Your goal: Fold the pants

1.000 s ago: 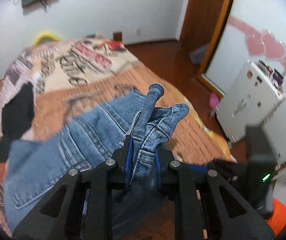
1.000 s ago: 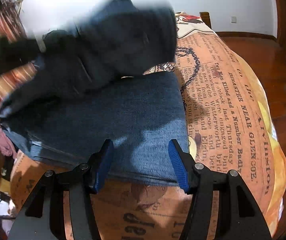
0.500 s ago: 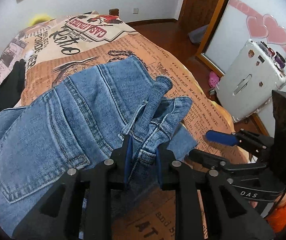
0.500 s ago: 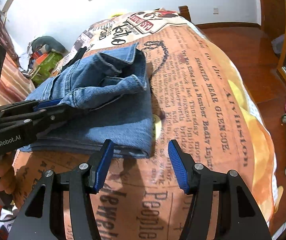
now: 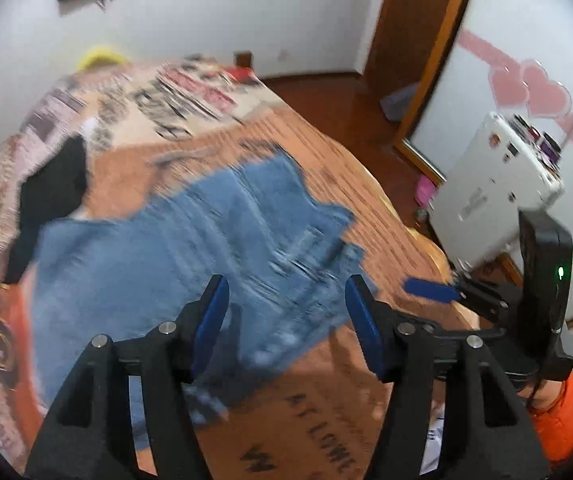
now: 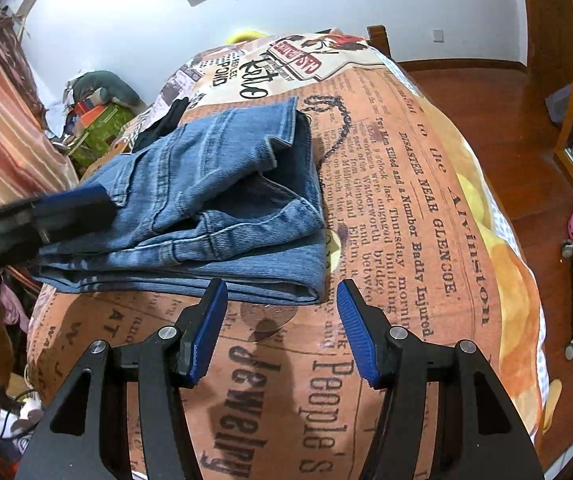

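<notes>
Blue jeans (image 6: pixel 222 204) lie folded in layers on the bed's newsprint-patterned cover (image 6: pixel 398 240), the waistband on top. They look blurred in the left wrist view, where the jeans (image 5: pixel 190 240) spread beyond my left gripper (image 5: pixel 286 308). Its jaws are opening, with no cloth between the blue pads. My right gripper (image 6: pixel 282 312) hangs open just short of the near folded edge, touching nothing. The left gripper's blue finger (image 6: pixel 74 204) shows at the left of the right wrist view, over the jeans. The right gripper's finger (image 5: pixel 430 290) appears at the right of the left wrist view.
A black garment (image 5: pixel 46 196) lies on the bed beyond the jeans. A white suitcase (image 5: pixel 498 192) stands on the wooden floor (image 6: pixel 498 120) to the right of the bed. Clutter (image 6: pixel 94 116) is piled at the bed's left side. An orange sleeve (image 5: pixel 558 424) shows low right.
My left gripper let go of the bunched waistband and its jaws spread wide; it pulled back and the view blurred. The jeans settled flat on the bed. The right gripper stayed open.
</notes>
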Demonstrator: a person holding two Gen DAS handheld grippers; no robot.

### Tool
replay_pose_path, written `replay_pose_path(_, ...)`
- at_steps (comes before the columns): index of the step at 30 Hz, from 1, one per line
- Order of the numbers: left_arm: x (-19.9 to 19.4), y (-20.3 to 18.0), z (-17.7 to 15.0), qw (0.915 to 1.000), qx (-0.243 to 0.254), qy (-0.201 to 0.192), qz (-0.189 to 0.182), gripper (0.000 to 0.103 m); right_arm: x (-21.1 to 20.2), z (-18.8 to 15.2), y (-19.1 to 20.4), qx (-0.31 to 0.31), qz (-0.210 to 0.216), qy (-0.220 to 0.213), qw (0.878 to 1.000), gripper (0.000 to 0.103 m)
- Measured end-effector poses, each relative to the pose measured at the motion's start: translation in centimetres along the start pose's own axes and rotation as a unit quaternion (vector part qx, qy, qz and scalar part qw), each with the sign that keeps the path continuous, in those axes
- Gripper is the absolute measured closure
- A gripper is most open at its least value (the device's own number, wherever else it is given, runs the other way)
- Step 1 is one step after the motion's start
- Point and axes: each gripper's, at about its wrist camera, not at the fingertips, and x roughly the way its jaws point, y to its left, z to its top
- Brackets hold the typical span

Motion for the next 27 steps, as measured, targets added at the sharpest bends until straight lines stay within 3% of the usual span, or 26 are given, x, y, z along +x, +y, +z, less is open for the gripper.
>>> replay_pose_path(6,-1.3,7.4,3.0,0.9953,-0.013,-0.031,0.091,0.033,0.5,0.1,1.0,-0.012,0.007,0.005,1.0,0.049)
replay_pose_path(9,0.5,13.2,4.4,0.9866,-0.025,-0.015,0.16,0.033,1.1,0.2,1.7,-0.018,0.012,0.014,1.0,0.049)
replay_pose_path(12,3.5,17.5,5.3,0.9796,-0.022,0.021,0.199,0.033,2.2,0.2,2.4,-0.028,0.019,0.027,0.999,0.049)
replay_pose_path(15,7.5,21.4,5.6,0.976,-0.027,0.074,0.203,0.033,3.8,0.3,3.1,-0.039,0.017,0.048,0.998,0.049)
replay_pose_path(17,9.9,23.2,5.3,0.9789,-0.034,0.102,0.174,0.033,4.7,0.6,3.3,-0.043,0.015,0.054,0.998,0.049)
replay_pose_path(20,11.6,23.9,4.8,0.9825,-0.029,0.108,0.149,0.033,5.8,1.7,3.2,-0.044,0.015,0.06,0.997,0.049)
replay_pose_path(23,12.3,23.3,3.3,0.9831,0.016,0.117,0.14,0.032,6.6,2.7,3.3,-0.056,-0.002,0.063,0.996,0.048)
replay_pose_path(27,10.4,23.1,0.9,0.9845,0.032,0.103,0.138,0.032,7.7,4.4,3.1,-0.068,-0.028,0.063,0.995,0.048)
